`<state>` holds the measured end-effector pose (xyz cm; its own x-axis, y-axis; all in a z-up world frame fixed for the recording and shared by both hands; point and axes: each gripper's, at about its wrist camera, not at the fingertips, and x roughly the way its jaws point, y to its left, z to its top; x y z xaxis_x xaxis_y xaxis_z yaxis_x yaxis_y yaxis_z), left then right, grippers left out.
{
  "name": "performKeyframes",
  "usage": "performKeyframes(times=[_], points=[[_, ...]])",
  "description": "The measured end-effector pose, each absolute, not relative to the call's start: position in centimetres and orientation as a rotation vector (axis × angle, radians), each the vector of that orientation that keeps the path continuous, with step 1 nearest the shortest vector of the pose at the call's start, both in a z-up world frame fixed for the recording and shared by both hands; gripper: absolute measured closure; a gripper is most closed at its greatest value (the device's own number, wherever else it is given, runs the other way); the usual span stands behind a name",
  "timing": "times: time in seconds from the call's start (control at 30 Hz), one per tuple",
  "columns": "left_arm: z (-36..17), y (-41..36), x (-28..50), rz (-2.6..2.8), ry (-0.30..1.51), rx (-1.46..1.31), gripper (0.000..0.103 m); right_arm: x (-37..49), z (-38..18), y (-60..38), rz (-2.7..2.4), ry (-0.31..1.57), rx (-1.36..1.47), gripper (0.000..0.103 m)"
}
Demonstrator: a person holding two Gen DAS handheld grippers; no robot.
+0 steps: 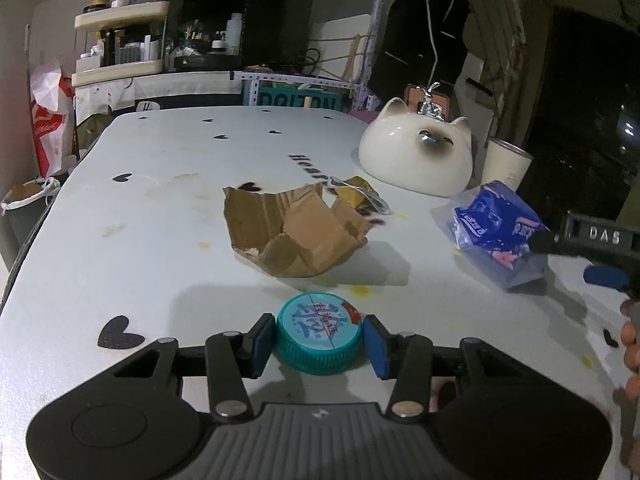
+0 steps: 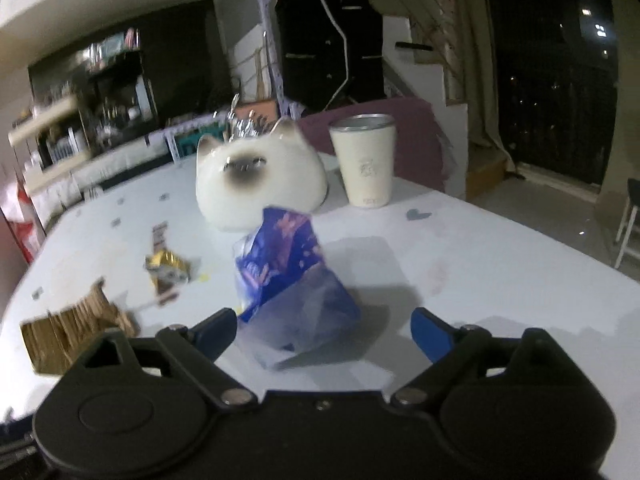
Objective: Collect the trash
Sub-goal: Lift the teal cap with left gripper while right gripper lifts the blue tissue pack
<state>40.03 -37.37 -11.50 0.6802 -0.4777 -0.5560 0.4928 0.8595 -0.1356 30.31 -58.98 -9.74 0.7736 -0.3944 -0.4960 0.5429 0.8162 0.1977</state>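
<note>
left gripper (image 1: 319, 343): blue pads pressed on both sides of a teal bottle cap (image 1: 319, 336), held on the white table (image 1: 120, 248); cap top carries blue printed characters, unreadable
right gripper (image 2: 324, 334): jaws wide, a blue plastic wrapper (image 2: 288, 276) between them, right pad clear of it
cardboard scrap (image 1: 294, 232): just beyond the cap
gold wrapper (image 1: 358, 196): behind the cardboard
table print: "hear…", black hearts
right gripper body: "das"
</note>
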Motion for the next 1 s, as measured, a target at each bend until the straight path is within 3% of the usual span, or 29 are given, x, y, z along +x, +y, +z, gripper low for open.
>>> performKeyframes(times=[0.07,0.5,0.63,0.73,0.8,0.83,1.0], points=[[-11.5,-37.4,39.9,-0.553,0.617,0.031,0.054,30.4,-10.0,-59.6,-0.474,0.44,0.343,0.0],[-11.5,-37.6,39.8,-0.554,0.614,0.059,0.054,33.2,-11.2,-59.2,-0.292,0.474,0.198,0.001],[-11.6,-37.7,39.7,-0.551,0.612,0.069,0.054,34.6,-11.9,-58.9,-0.345,0.561,0.169,0.021],[-11.6,-37.9,39.6,-0.548,0.611,0.076,0.054,34.5,-12.0,-59.3,-0.35,0.568,0.196,0.024],[-11.6,-37.9,39.6,-0.548,0.611,0.079,0.054,34.4,-12.1,-59.3,-0.344,0.574,0.212,0.035],[-11.6,-37.9,39.6,-0.548,0.611,0.077,0.054,34.2,-12.1,-59.3,-0.335,0.574,0.222,0.046],[-11.6,-37.2,39.7,-0.544,0.608,0.042,0.054,33.5,-11.9,-58.0,-0.319,0.575,0.206,0.061]])
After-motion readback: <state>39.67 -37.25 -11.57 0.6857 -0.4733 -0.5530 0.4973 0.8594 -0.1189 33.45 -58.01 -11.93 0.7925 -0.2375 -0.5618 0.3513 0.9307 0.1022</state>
